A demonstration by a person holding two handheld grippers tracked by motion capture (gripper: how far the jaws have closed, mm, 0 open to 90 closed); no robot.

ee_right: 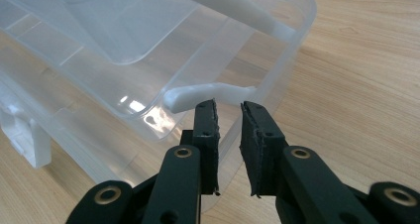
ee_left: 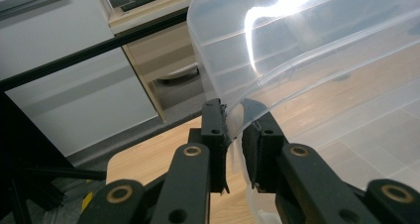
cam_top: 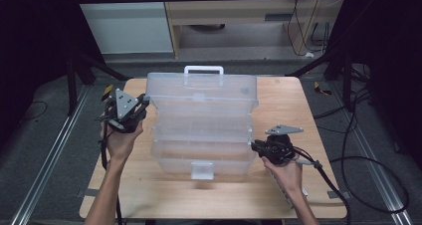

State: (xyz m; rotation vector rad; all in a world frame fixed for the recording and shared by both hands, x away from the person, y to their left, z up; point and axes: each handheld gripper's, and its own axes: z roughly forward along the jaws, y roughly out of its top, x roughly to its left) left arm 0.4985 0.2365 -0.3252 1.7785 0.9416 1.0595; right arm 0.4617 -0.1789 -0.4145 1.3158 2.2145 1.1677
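Two hand-held grippers pinch a clear box: left [cam_top: 142, 105] on its lid [ee_left: 297, 50], right [cam_top: 255, 146] on its base [ee_right: 277, 80]; lift the lid gently, base steadied.

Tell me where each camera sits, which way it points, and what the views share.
High view: above the table's near side, facing forward and down; forearms, left gripper and right gripper flank the clear box.
Left gripper view: along its jaws, straddling the box's wall.
Right gripper view: along its jaws at the box's corner, by a white arm.
Shared: box and tabletop.
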